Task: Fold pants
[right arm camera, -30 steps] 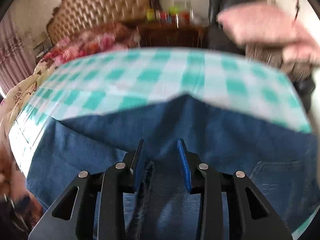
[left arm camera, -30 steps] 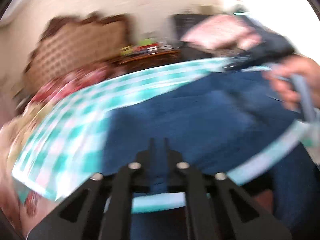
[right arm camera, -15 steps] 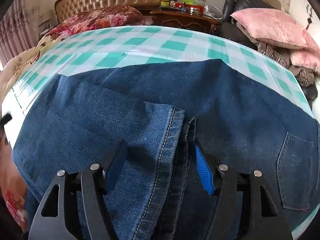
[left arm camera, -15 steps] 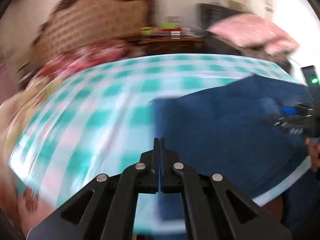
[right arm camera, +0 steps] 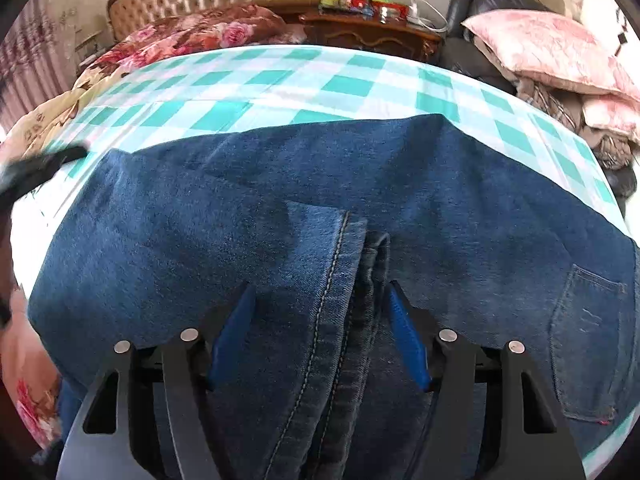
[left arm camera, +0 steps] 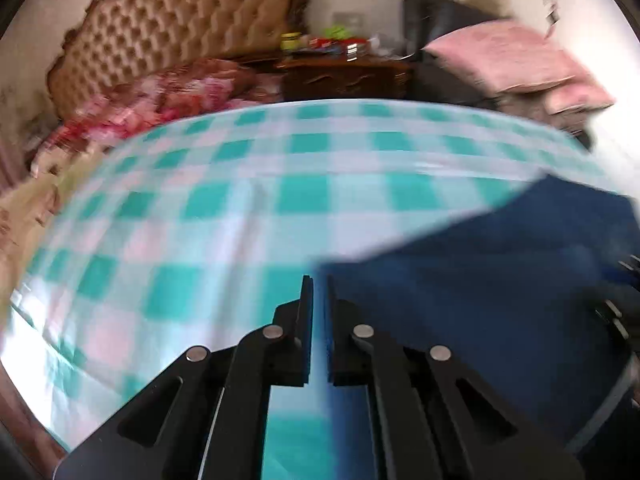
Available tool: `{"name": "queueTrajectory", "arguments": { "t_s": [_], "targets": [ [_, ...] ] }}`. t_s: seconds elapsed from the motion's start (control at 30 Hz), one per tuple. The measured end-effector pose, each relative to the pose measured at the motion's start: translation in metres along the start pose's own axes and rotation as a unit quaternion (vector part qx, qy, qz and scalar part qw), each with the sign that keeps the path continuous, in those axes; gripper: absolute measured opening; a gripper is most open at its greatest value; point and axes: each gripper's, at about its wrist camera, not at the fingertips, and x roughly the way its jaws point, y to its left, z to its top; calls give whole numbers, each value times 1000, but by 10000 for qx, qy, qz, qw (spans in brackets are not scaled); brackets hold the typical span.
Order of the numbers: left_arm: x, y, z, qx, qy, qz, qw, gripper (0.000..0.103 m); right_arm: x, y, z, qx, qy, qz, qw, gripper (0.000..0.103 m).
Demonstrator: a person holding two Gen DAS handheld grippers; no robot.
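Observation:
Blue denim pants [right arm camera: 248, 216] lie folded across a table covered with a teal and white checked cloth [right arm camera: 256, 80]. In the right wrist view a hem with stitching and a back pocket [right arm camera: 588, 320] show. My right gripper [right arm camera: 320, 300] is open, its blue pads on either side of the folded hem. In the left wrist view the pants [left arm camera: 480, 288] lie at the right. My left gripper [left arm camera: 318, 284] hovers at their left edge with jaws a narrow gap apart and nothing between them. The view is blurred.
A tufted headboard [left arm camera: 180, 32] and floral bedding [right arm camera: 192, 36] stand behind the table. A dark wooden nightstand [right arm camera: 368, 32] holds jars. Pink pillows [right arm camera: 552, 52] lie piled at the right. The right gripper shows at the left wrist view's right edge [left arm camera: 616, 312].
My left gripper has let go of the denim, opened slightly and swung left off the pants. My right gripper has opened wider over the laid-down hem.

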Motion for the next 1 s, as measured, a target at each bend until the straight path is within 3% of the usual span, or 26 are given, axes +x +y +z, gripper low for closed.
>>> {"name": "queueTrajectory", "arguments": {
  "t_s": [0.07, 0.13, 0.2, 0.23, 0.27, 0.33, 0.43, 0.5, 0.53, 0.63, 0.67, 0.7, 0.77, 0.9, 1.0],
  "targets": [
    [-11, -9, -22, -163, 92, -242, 9995, 7, -10, 0, 10, 18, -253, 80, 9996, 60],
    [-17, -15, -40, -215, 241, -242, 9992, 8, -5, -1, 19, -17, -254, -94, 9996, 59],
    [-13, -17, -52, -119, 381, 188, 9990, 11, 16, -5, 22, -106, 109, -465, 9988, 53],
    [-13, -18, -53, -65, 351, 413, 9985, 11, 25, -12, 21, -17, 253, -441, 9987, 53],
    [-18, -16, -51, -159, 265, 467, 9984, 10, 24, -18, 21, 135, 221, -303, 9992, 53],
    [-23, -16, -40, -280, 72, 218, 9993, 15, 20, -19, 22, 147, 191, -305, 9992, 53],
    [-12, -41, -13, 103, -70, -129, 9998, 16, 17, -21, 20, 137, 115, -439, 9989, 53],
    [9, -60, 6, 342, 151, -504, 9980, 17, 20, -29, 19, 289, 209, -300, 9989, 53],
    [21, -67, 12, 499, 263, -504, 9971, 19, 17, -31, 20, 384, 241, -247, 9987, 53],
    [47, -61, 31, 367, 600, 219, 9973, 18, 3, -52, 25, 861, 207, 190, 9959, 53],
    [37, -54, 35, 187, 447, 138, 9987, 21, -1, -62, 26, 1054, 236, 300, 9937, 53],
    [22, -51, 36, 145, 251, 80, 9995, 34, -5, -74, 26, 1307, 330, 446, 9899, 53],
    [-4, -49, 27, 258, -41, 17, 9997, 43, -4, -85, 27, 1556, 450, 816, 9834, 54],
    [-49, -58, -8, 344, -325, -284, 9985, 42, 7, -76, 34, 1506, 748, 1343, 9766, 53],
    [-82, -96, -37, 642, -599, -729, 9935, 42, 18, -66, 40, 1281, 872, 1343, 9788, 53]
  ]
}}
